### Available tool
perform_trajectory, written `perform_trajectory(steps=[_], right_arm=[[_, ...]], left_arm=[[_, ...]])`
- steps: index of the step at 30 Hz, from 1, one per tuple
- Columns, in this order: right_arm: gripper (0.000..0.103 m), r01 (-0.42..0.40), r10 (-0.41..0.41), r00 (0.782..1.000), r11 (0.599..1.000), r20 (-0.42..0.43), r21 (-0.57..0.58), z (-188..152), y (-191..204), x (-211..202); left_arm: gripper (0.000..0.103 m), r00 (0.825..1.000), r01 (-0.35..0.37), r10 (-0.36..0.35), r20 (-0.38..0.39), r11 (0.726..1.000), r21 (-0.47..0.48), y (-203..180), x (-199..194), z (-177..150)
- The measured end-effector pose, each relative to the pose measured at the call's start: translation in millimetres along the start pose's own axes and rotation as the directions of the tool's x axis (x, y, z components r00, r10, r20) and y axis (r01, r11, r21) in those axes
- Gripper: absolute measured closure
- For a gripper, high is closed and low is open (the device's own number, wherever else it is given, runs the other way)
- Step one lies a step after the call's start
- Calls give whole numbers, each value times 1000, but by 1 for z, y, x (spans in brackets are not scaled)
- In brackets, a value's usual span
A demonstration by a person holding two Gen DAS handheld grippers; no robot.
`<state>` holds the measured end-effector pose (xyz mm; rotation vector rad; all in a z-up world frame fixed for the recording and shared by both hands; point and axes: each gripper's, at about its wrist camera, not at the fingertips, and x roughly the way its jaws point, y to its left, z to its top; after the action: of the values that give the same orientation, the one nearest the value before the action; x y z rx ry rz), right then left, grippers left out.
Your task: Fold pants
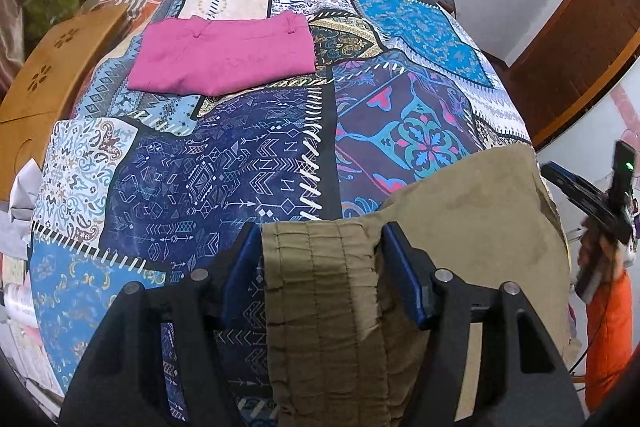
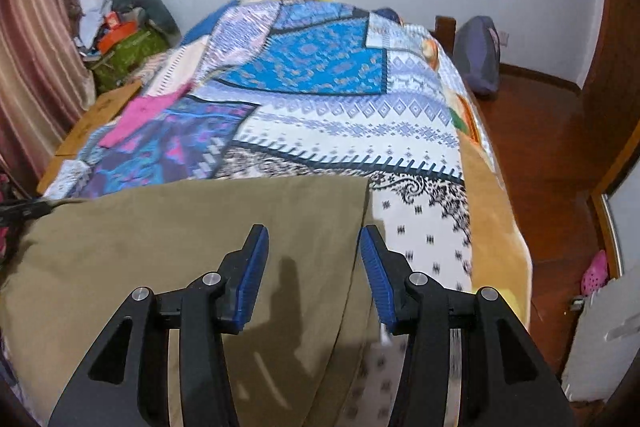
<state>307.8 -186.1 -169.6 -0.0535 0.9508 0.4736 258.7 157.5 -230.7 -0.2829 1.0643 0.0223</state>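
The olive pants (image 1: 460, 211) are spread at the bed's (image 2: 344, 131) near edge. Their gathered waistband lies between the spread fingers of the left hand-held gripper (image 1: 320, 251); the right hand-held gripper (image 2: 314, 247) is held apart above the fabric. Folded pink pants (image 1: 224, 59) are seen toward the far left corner.

Taking the olive pants (image 1: 460, 211) at the near edge of the bed (image 1: 224, 167) as landmark: beyond them the patterned bedspread lies bare up to the folded pink pants (image 1: 224, 57), which sit far off and to the left. Left of the pink pair, a wooden board (image 1: 48, 83) lines the bed's side, with a heap of bags (image 2: 128, 39) behind it. Right of the olive pants the bedspread is bare to the bed's edge, then wooden floor (image 2: 532, 131).
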Motion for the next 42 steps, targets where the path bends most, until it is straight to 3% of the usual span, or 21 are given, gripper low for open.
perform_trajectory(steps=[5,7,8,9,15,18,21,25,28,30,32,37,40,42], right_arm=[[59,-11,12,999,999,-38,32,6,-13,33],[75,-18,19,999,1000,-26,23,5,-13,36],[94,22,-22,999,1000,-28,-7,4,-10,37],[96,35,-36,999,999,-28,-34,2,-8,37],[100,104,-106,994,984,-5,-144,-1,2,37],[103,204,-212,977,966,-31,-156,4,-6,51],[103,110,-112,992,993,-55,-39,11,-21,38],[98,30,-30,999,1000,-30,2,17,-12,3],[81,-12,12,1000,999,10,-31,19,10,-23],[64,-67,69,997,996,33,-66,21,30,-36],[61,-123,128,991,987,41,-106,20,53,-48],[54,-282,281,959,952,-24,-123,13,104,-40],[52,-287,274,956,948,-104,-138,2,127,-14],[52,-292,262,947,944,-188,-155,-9,136,6]], left_arm=[[44,999,-26,25,26,1000,15,-1,2,0],[46,997,-54,52,49,998,27,-2,1,1],[47,995,-77,74,67,996,41,-4,0,1],[47,993,-90,86,78,995,49,-5,-1,1],[48,992,-103,102,70,995,4,7,2,4],[51,977,-198,199,78,980,-12,17,-2,4],[54,981,-188,188,55,982,3,24,-9,5],[54,987,-151,146,68,987,63,10,-29,5],[53,990,-99,88,107,990,100,-10,-47,6],[51,992,-61,46,118,989,133,-27,-54,7],[47,994,-36,18,104,985,170,-43,-50,8],[46,999,-45,43,12,975,219,-69,-9,5],[45,998,-38,48,-47,979,200,-65,15,-2],[45,999,-32,39,-31,978,208,-63,15,-9]])
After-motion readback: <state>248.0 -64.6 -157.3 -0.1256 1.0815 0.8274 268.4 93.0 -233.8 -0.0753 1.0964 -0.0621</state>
